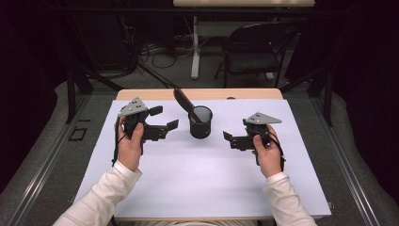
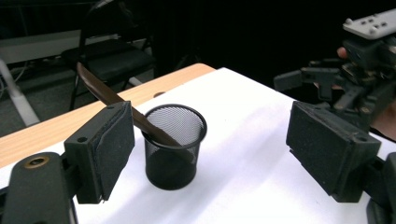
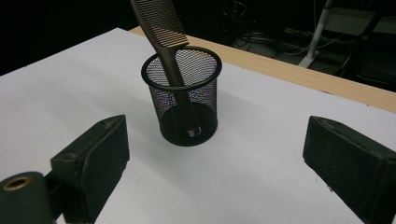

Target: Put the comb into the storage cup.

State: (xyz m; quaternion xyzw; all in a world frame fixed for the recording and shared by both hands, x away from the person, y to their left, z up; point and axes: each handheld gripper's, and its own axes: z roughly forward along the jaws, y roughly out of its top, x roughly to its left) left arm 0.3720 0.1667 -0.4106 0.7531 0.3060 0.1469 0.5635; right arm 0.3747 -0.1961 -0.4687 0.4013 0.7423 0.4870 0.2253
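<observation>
Fingers point(image 3: 88, 163) of both grippers spread, empty; comb point(image 3: 163, 32) top cut off above mesh cup point(image 3: 182, 100)

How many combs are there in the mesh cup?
1: a brown comb stands tilted in the black mesh cup in the middle of the white mat, teeth end up. Nothing else shows inside.

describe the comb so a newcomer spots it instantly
On the white sheet covering the table, a black mesh cup stands near the far edge, between the two hand-held tools. The comb is the long brown piece standing in that cup, leaning over its rim with its toothed end up; nothing else here is brown and toothed.
</observation>
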